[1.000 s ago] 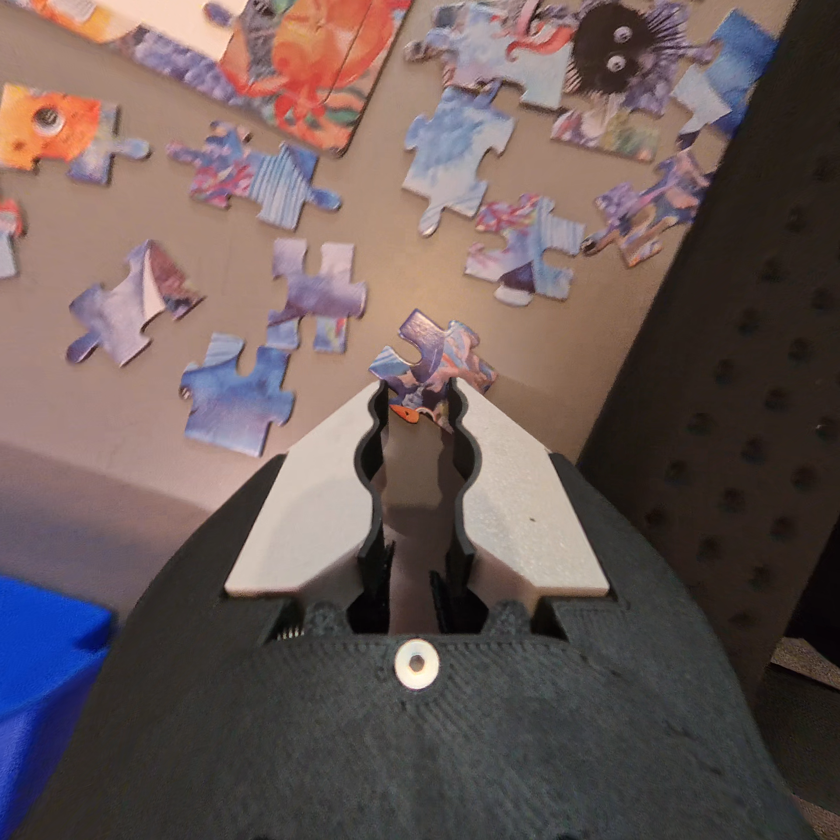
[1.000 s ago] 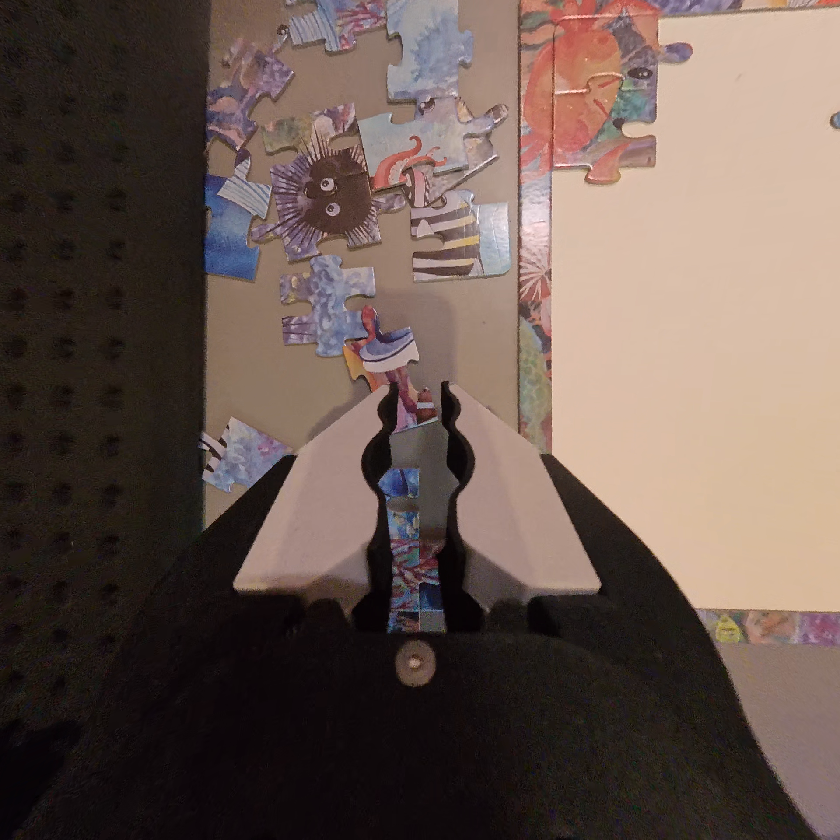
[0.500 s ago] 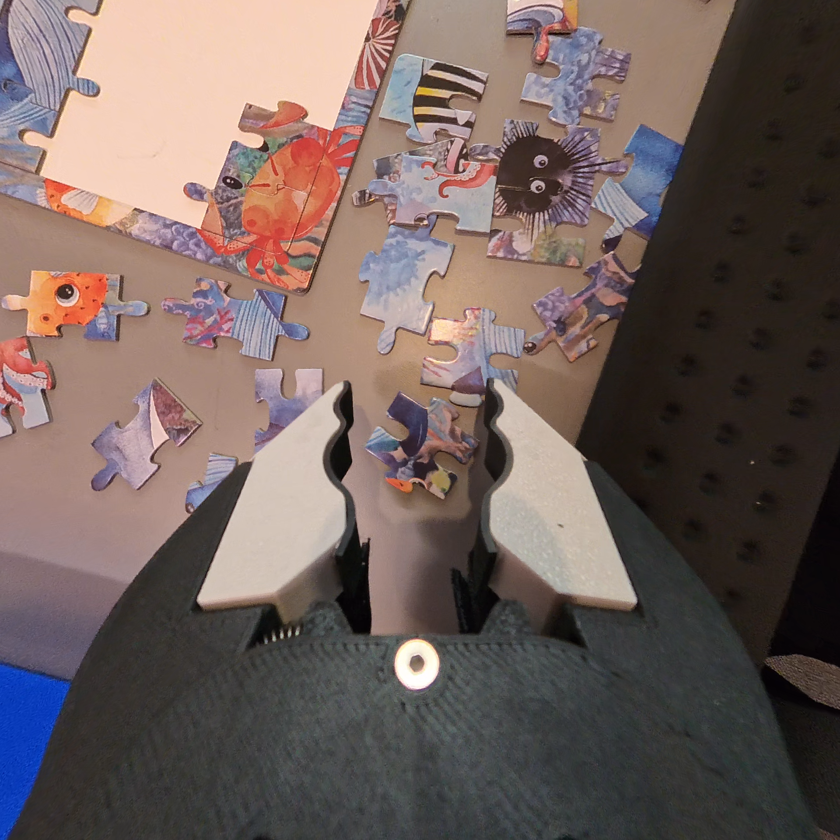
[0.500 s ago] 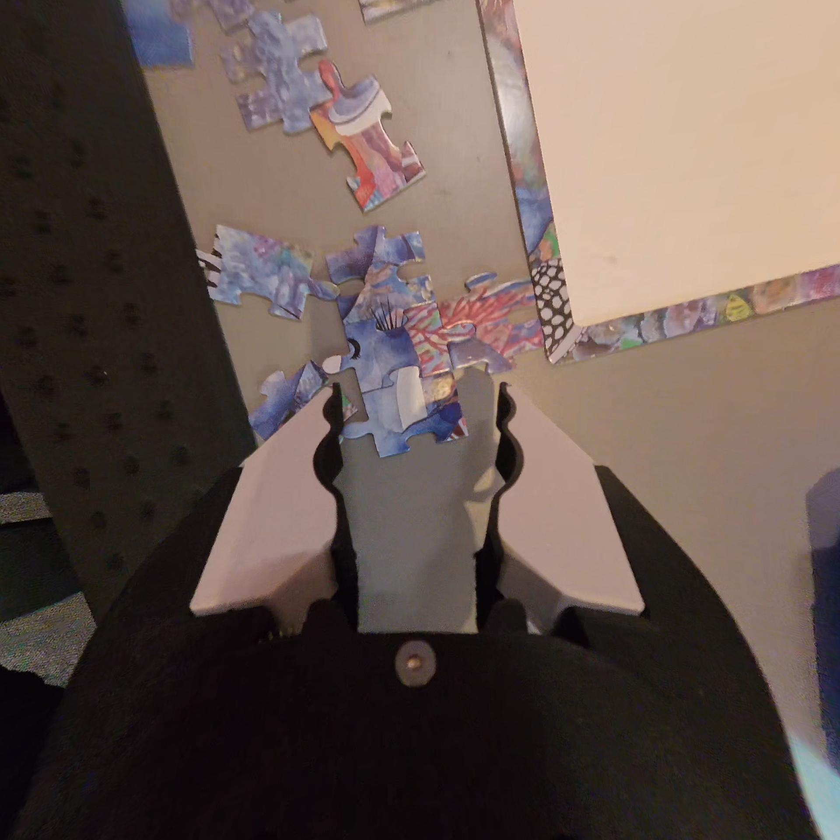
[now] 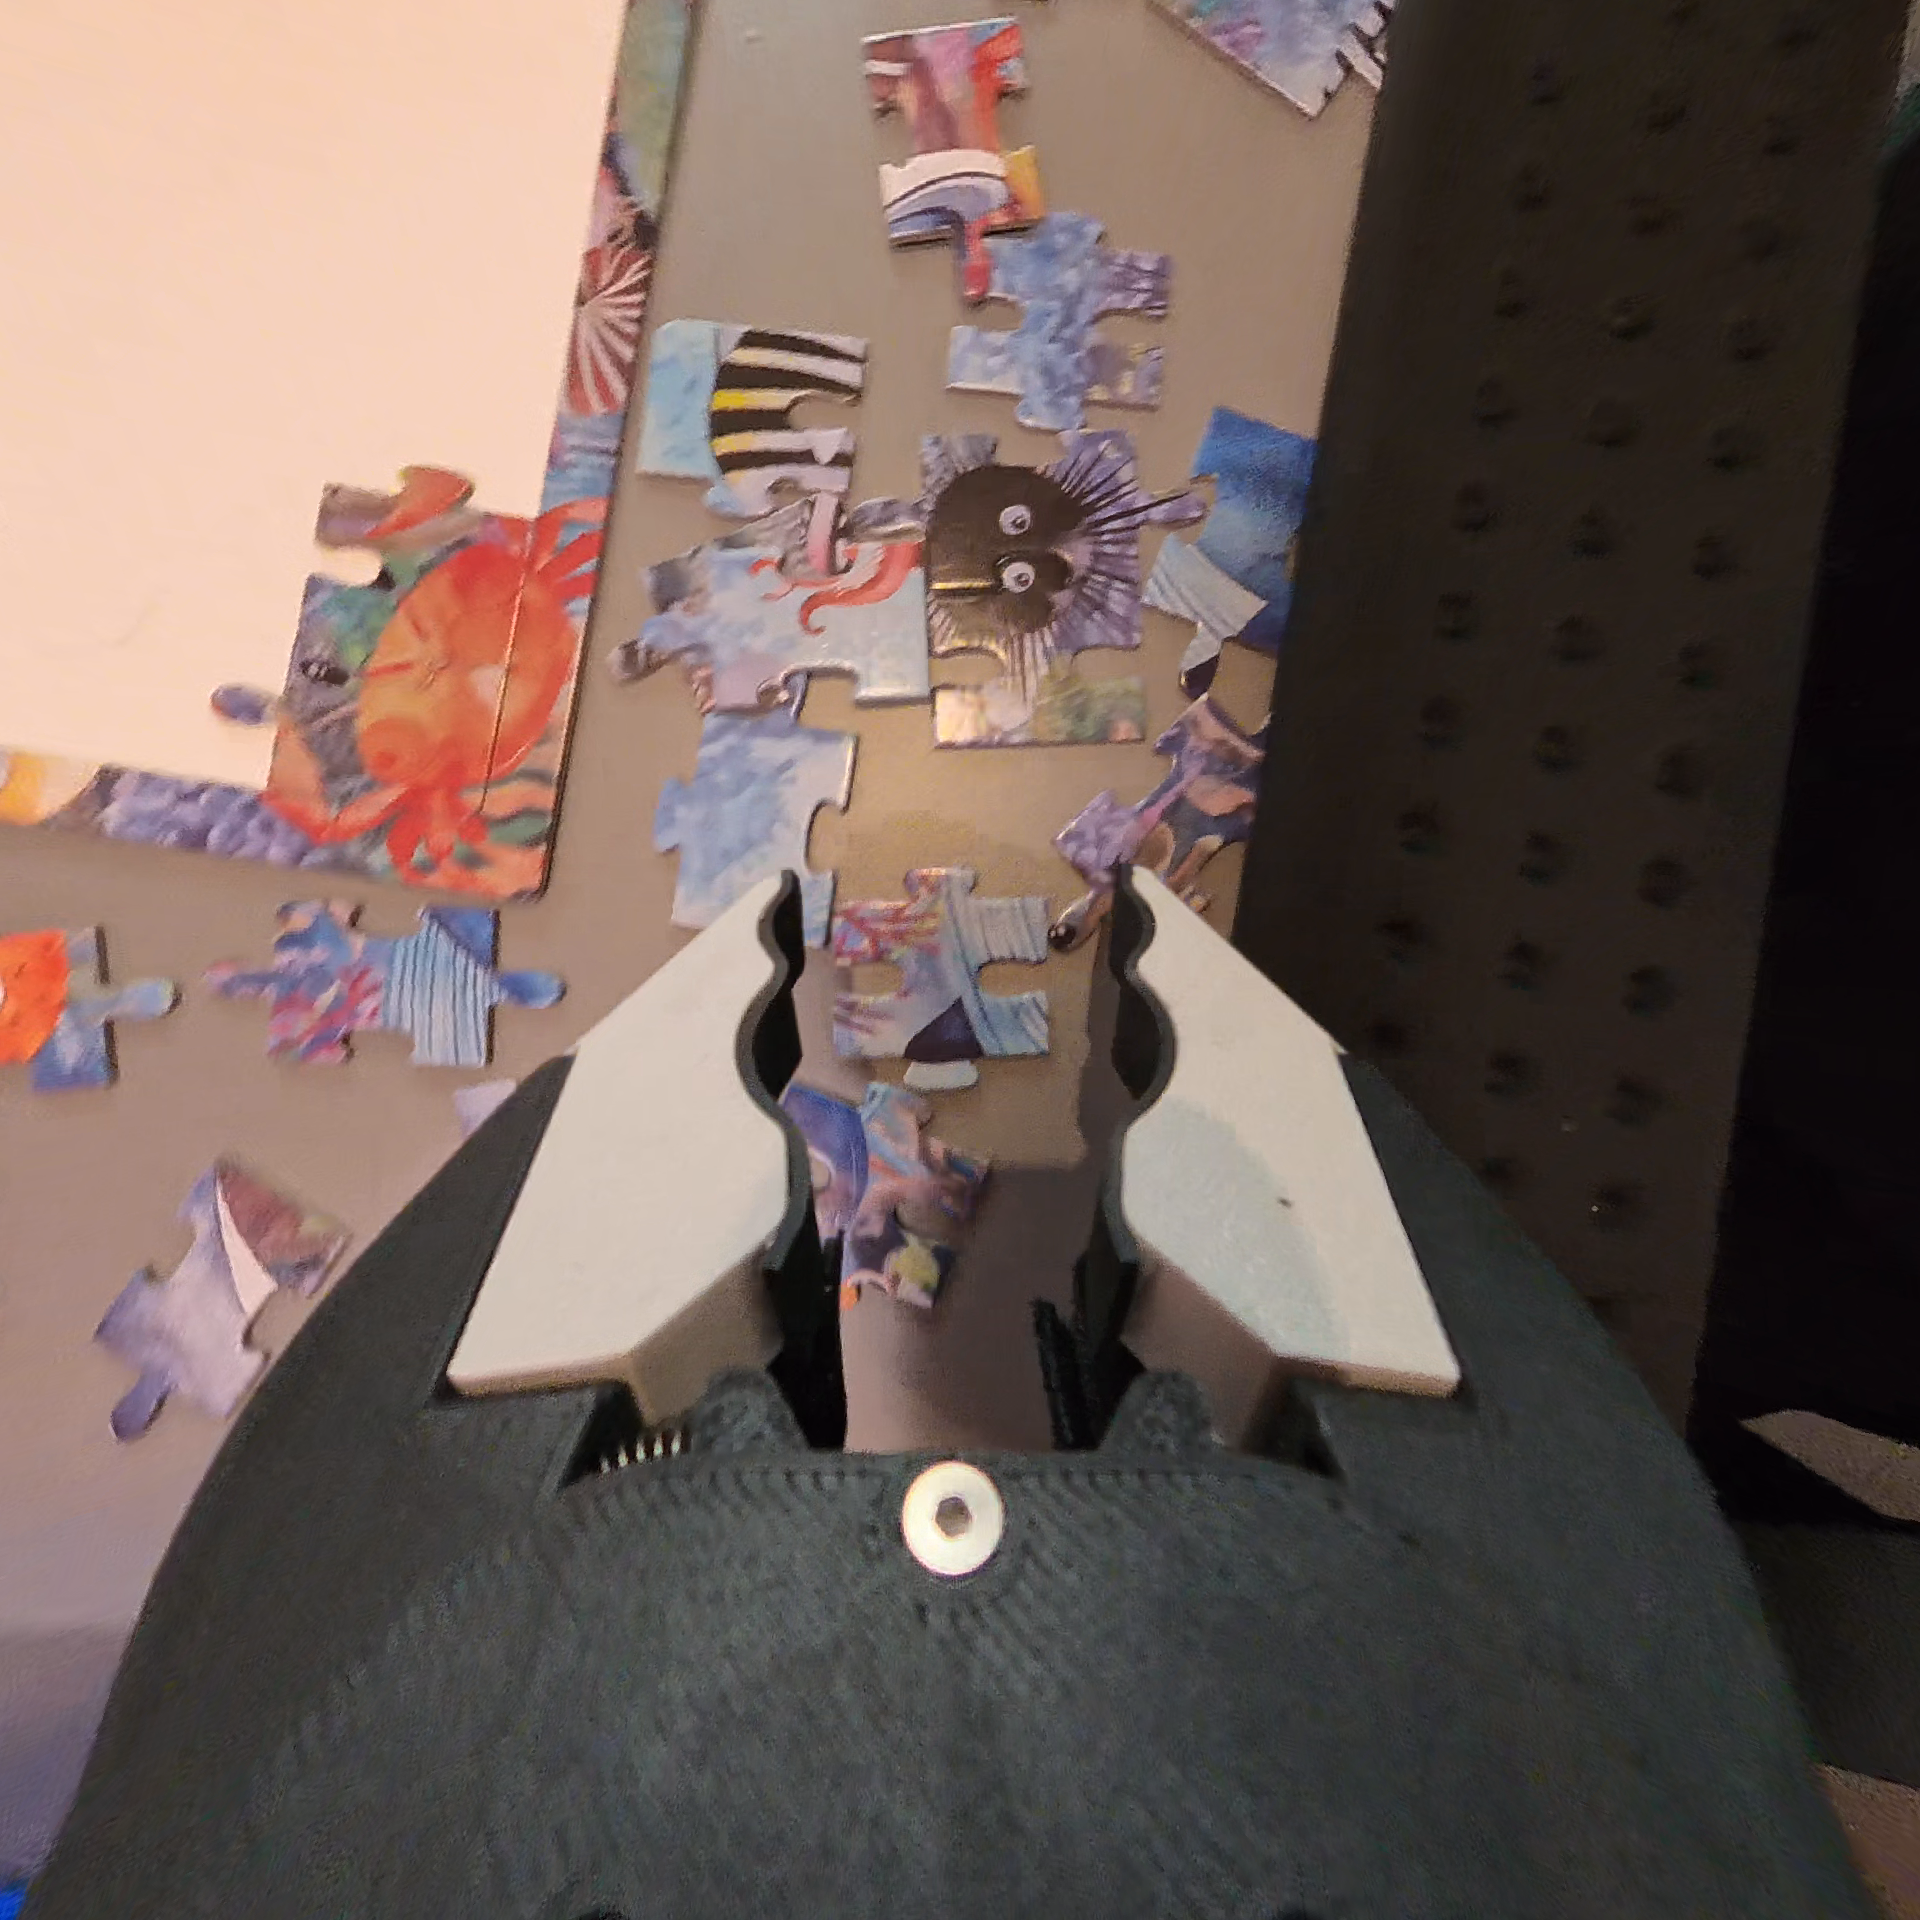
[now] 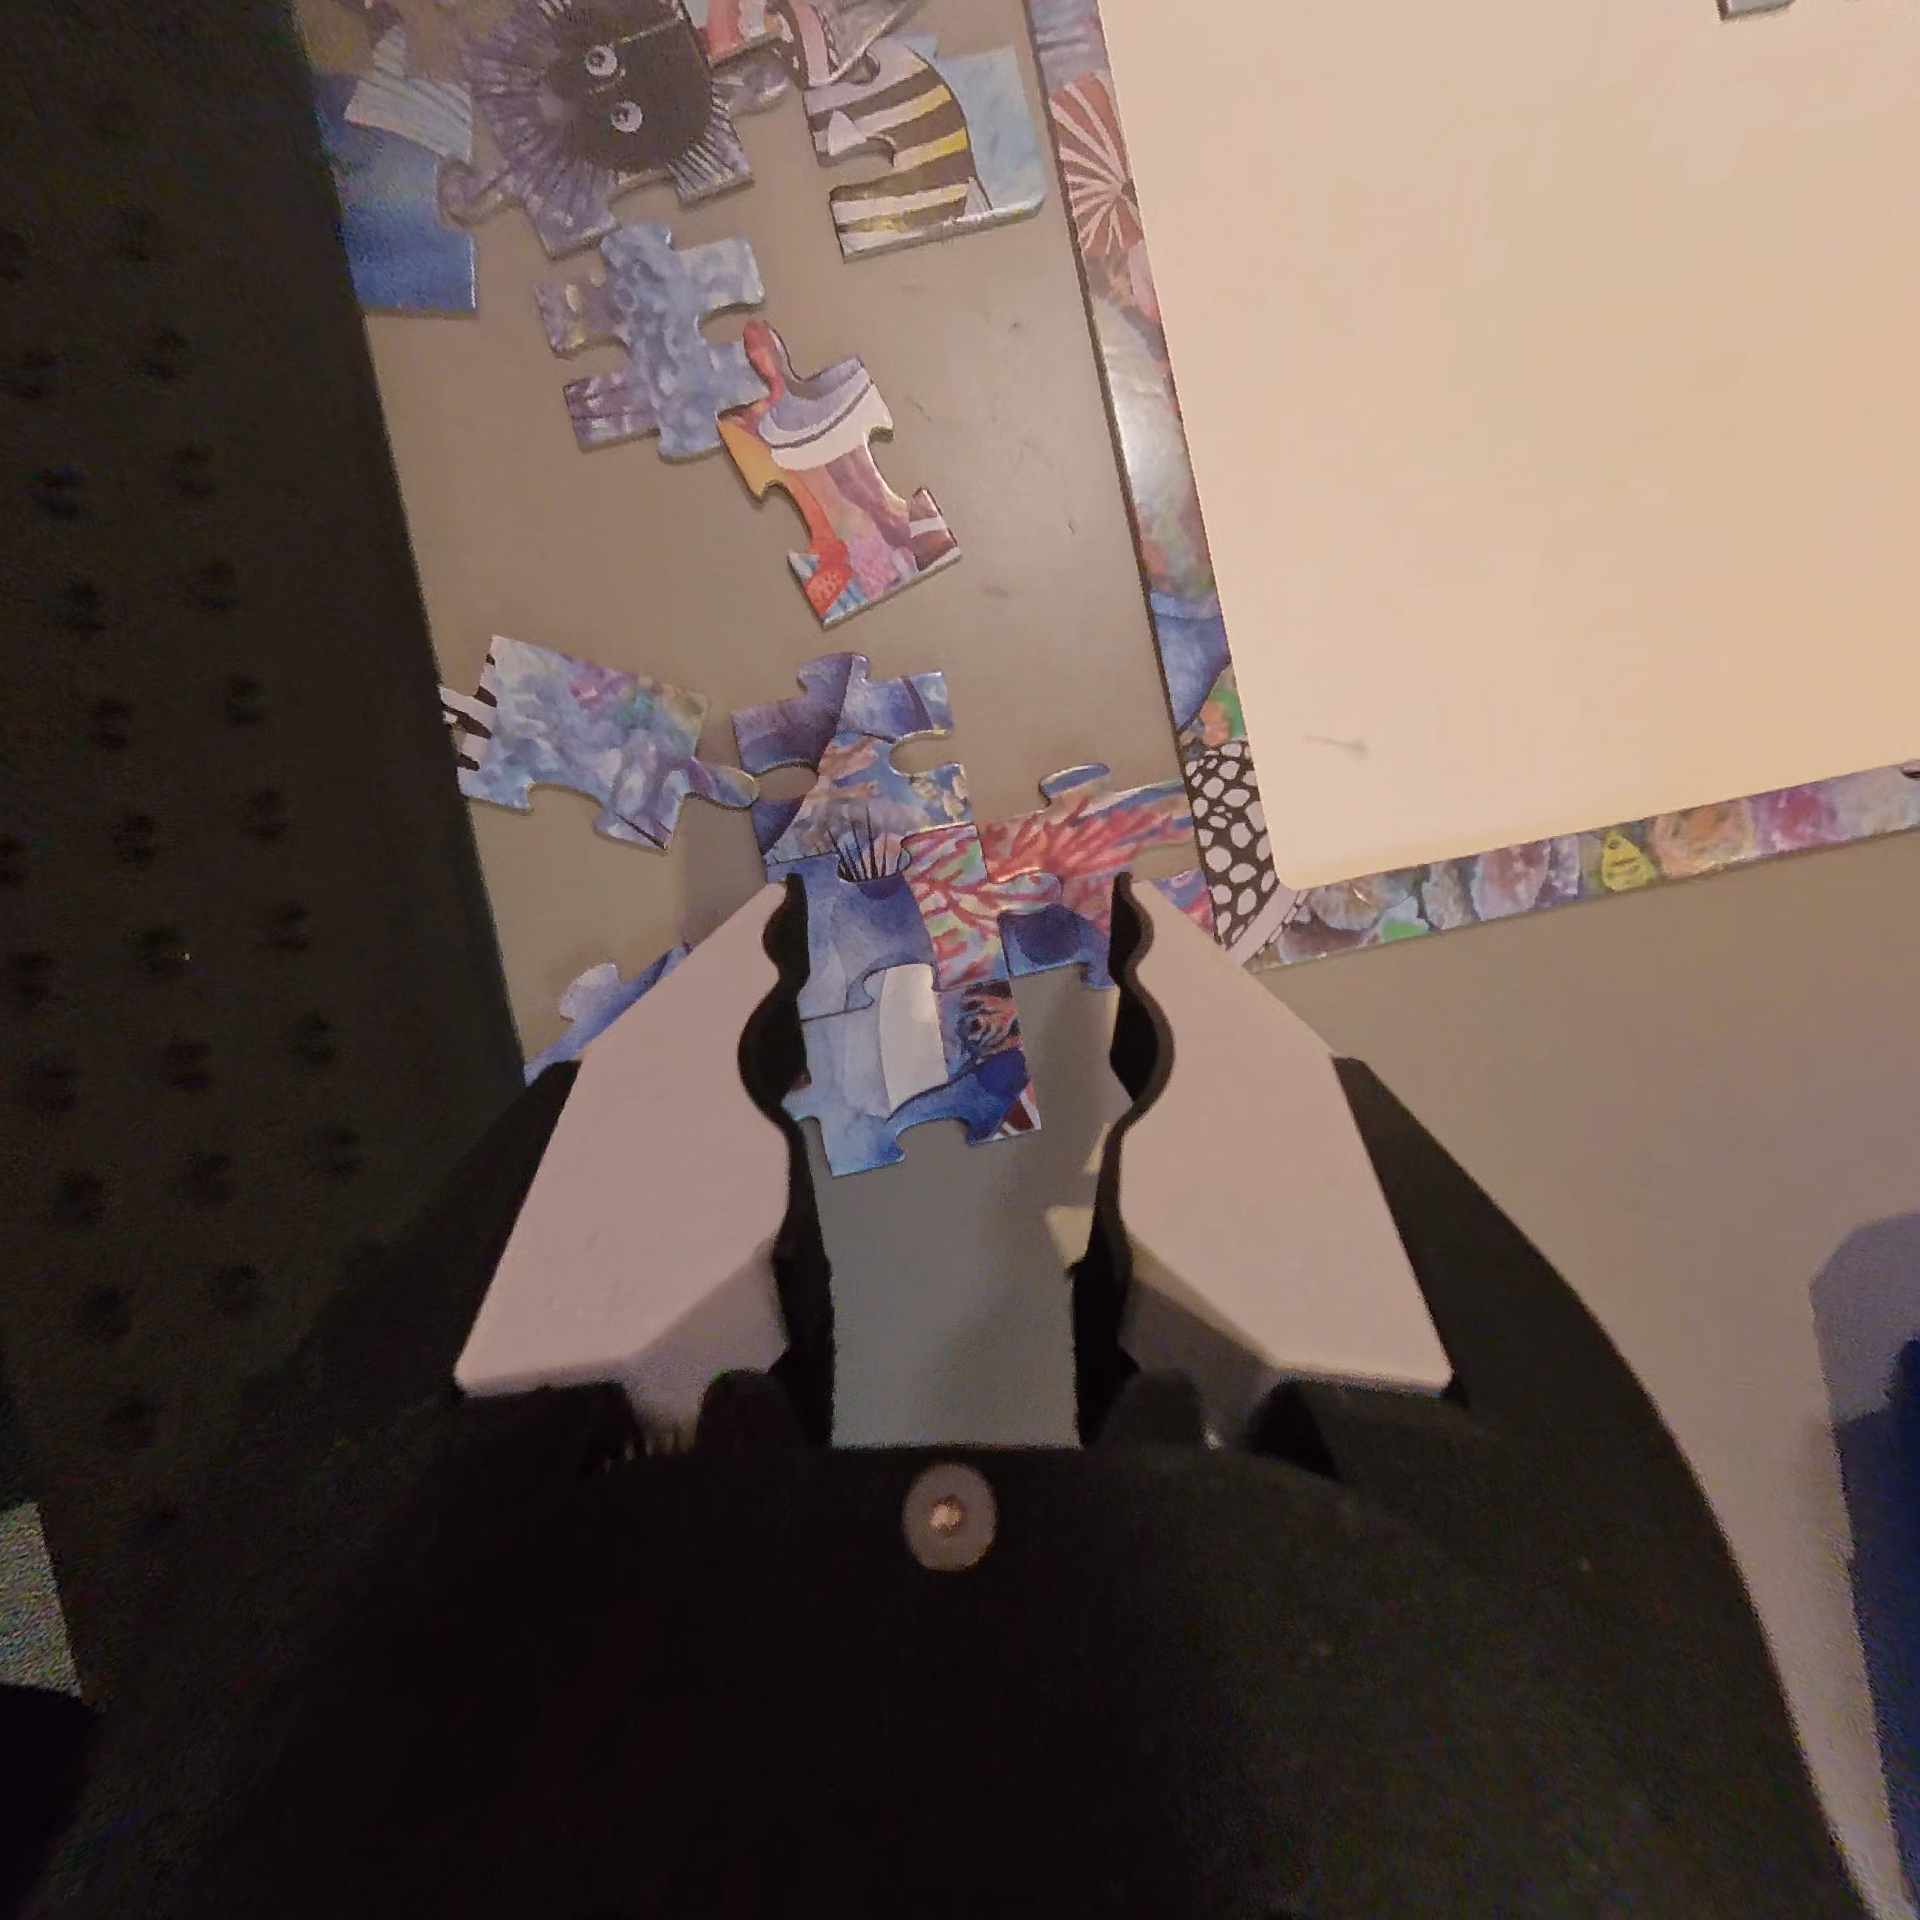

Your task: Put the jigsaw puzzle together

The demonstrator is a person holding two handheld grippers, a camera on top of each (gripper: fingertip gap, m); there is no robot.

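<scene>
The puzzle frame (image 5: pixel 613 312) has a cream inside and a colourful border, with crab pieces (image 5: pixel 447 686) set in one corner. My left gripper (image 5: pixel 956 902) is open and empty. A blue-and-white coral piece (image 5: pixel 940 977) lies on the table between its fingertips, and a dark blue piece (image 5: pixel 883 1195) lies farther back between its jaws. My right gripper (image 6: pixel 956 896) is open and empty over a blue piece with a white patch (image 6: pixel 904 1049). That piece lies against a red coral piece (image 6: pixel 1049 862) by the frame's corner (image 6: pixel 1231 862).
Several loose pieces lie on the grey table: a striped fish (image 5: pixel 758 416), a black sea urchin (image 5: pixel 1023 571), a blue piece (image 6: pixel 655 343). A black perforated panel (image 5: pixel 1558 623) bounds the table; it also shows in the right wrist view (image 6: pixel 208 623). A blue object (image 6: pixel 1870 1403) is at the right.
Both grippers opened and let their pieces go onto the table. The left moved forward over its dark blue piece. The right moved to the frame's corner and came closer to its piece.
</scene>
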